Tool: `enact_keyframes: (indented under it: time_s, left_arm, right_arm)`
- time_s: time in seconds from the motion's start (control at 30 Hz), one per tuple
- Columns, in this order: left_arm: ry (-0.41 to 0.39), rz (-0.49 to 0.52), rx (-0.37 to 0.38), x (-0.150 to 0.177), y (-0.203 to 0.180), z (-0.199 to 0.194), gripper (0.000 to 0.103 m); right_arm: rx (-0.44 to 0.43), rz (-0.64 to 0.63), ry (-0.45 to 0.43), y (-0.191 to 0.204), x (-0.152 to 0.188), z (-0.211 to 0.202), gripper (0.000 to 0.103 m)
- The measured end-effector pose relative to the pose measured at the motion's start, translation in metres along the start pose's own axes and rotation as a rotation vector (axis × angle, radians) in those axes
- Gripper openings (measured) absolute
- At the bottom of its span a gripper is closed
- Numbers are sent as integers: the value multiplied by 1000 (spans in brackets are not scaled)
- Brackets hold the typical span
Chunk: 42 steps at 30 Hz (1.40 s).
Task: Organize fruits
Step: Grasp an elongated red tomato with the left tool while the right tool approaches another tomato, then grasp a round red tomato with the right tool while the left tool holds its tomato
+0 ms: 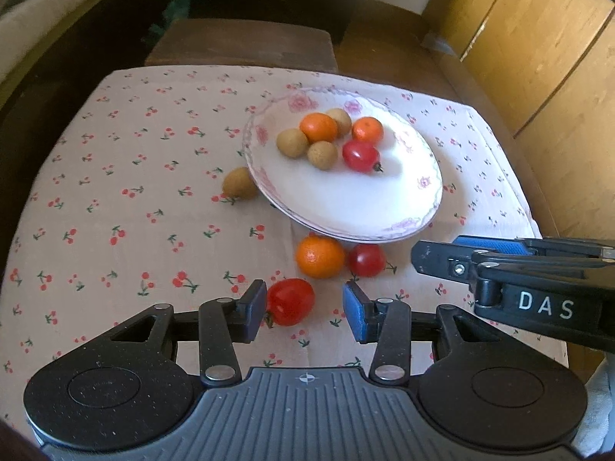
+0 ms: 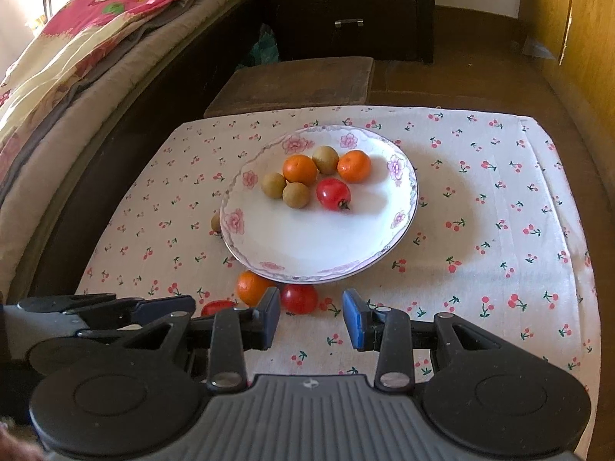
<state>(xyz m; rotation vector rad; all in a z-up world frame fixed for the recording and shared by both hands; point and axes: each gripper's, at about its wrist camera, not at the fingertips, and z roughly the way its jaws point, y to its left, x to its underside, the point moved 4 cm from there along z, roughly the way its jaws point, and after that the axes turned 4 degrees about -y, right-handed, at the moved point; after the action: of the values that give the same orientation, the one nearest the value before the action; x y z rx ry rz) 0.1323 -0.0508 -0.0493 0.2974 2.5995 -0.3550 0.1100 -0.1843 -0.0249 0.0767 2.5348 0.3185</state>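
Note:
A white flowered plate (image 1: 369, 215) (image 2: 307, 253) holds two oranges, three brown longans and a red tomato (image 1: 360, 156) (image 2: 333, 193). On the cloth in front of it lie an orange (image 1: 319, 256) (image 2: 251, 287), a small tomato (image 1: 366, 259) (image 2: 299, 298) and a larger tomato (image 1: 290, 301) (image 2: 217, 307). A longan (image 1: 240, 183) lies left of the plate. My left gripper (image 1: 305, 313) is open, its left pad beside the larger tomato. My right gripper (image 2: 310, 317) is open and empty, just in front of the small tomato; it also shows in the left wrist view (image 1: 434, 257).
The table carries a cherry-print cloth (image 1: 134, 192) (image 2: 499, 211). A dark wooden stool (image 2: 296, 84) stands behind the table. A bed with bedding (image 2: 77, 57) is at the left, wooden cabinets (image 1: 538, 57) at the right, a dark drawer unit (image 2: 346, 7) at the back.

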Motion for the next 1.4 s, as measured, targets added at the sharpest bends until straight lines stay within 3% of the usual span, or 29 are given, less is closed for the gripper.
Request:
enact_keyframes:
  time_s: [0.5,0.77,1.4]
  left_arm:
    - [22,55,-11,0,-2,18,55]
    - [58,81,-32,3,-7,28,43]
    - [59,29,-51,8,11,16,43]
  right_arm:
    - [3,19,18,-6,0,7,37]
    - [8,16,29,-7,2,12,37]
    - [-7,63,62,-16,7,20,37]
